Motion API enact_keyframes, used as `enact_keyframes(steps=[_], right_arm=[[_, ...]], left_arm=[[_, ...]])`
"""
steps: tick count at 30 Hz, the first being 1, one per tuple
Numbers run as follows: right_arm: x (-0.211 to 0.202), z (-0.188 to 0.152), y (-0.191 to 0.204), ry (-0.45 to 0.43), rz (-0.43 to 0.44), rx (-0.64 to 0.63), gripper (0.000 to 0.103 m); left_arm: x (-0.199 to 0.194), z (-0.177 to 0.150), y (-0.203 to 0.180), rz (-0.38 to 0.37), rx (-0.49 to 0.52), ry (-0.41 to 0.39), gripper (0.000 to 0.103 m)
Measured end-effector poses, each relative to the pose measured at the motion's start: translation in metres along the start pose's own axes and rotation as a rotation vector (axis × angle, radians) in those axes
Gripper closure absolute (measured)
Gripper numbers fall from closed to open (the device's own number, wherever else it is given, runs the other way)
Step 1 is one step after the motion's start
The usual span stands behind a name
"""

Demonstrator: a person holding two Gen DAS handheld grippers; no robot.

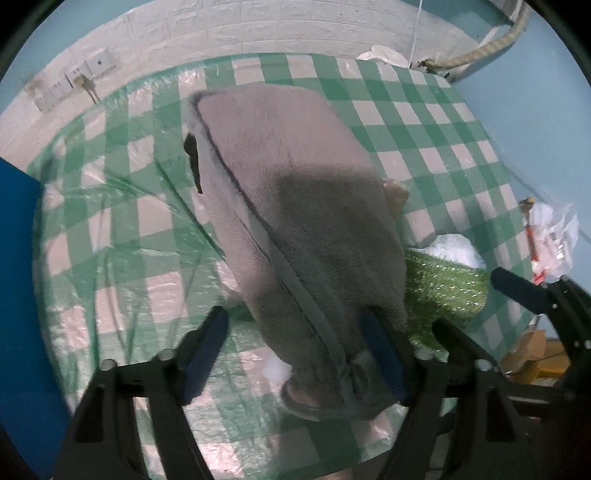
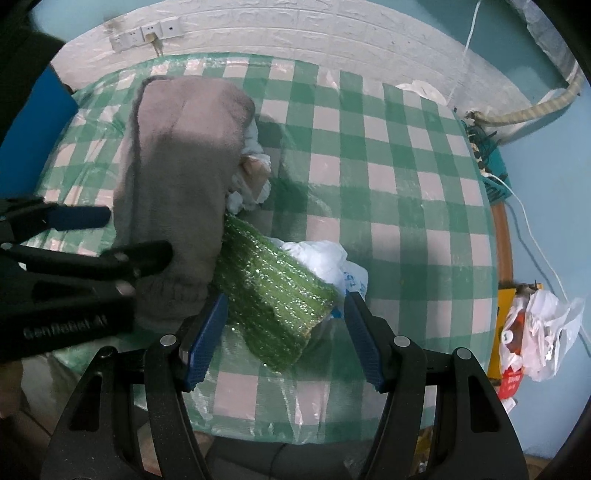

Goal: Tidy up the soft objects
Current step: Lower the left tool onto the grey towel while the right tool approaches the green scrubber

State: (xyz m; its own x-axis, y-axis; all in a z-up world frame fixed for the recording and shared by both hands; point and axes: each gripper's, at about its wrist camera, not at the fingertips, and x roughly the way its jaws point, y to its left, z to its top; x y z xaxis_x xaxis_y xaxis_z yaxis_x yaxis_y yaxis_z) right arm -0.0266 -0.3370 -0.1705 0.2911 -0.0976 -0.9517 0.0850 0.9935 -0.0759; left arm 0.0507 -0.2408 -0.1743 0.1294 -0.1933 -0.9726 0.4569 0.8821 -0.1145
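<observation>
A grey fleece garment [image 1: 295, 206] lies lengthwise on the checked table; it also shows in the right wrist view [image 2: 177, 166]. My left gripper [image 1: 295, 354] is open, its jaws astride the garment's near cuff end. A sparkly green knit piece [image 2: 273, 291] lies beside the grey garment, also in the left wrist view [image 1: 443, 288]. My right gripper [image 2: 284, 339] is open, its jaws on either side of the green piece's near end. White soft items [image 2: 321, 258] and a beige one [image 2: 255, 173] lie partly under both.
The table wears a green-and-white checked cloth [image 2: 388, 177] under clear plastic. A white brick wall with sockets [image 2: 147, 33] is behind. A plastic bag with red packaging [image 2: 535, 332] sits right of the table. A blue panel [image 1: 14, 295] stands at left.
</observation>
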Motion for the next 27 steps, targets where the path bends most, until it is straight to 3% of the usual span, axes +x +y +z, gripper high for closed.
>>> enact_keyframes(steps=[4,7,17,27], right_arm=[[-0.001,0.001,0.001,-0.004,0.0,0.001,0.038],[-0.001,0.001,0.003,-0.011,0.008,-0.004,0.038],[0.017,0.003,0.016,0.016,0.021,-0.042,0.038],[0.015,-0.001,0.041,0.05,0.142,-0.093,0.038]], left_arm=[[0.005,-0.002,0.011,-0.08,-0.046,0.027,0.078],[0.001,-0.006,0.018,-0.096,-0.053,0.008,0.084],[-0.028,-0.024,0.044,-0.059,-0.036,-0.032,0.086],[-0.043,-0.038,0.079,-0.005,-0.084,-0.048,0.086]])
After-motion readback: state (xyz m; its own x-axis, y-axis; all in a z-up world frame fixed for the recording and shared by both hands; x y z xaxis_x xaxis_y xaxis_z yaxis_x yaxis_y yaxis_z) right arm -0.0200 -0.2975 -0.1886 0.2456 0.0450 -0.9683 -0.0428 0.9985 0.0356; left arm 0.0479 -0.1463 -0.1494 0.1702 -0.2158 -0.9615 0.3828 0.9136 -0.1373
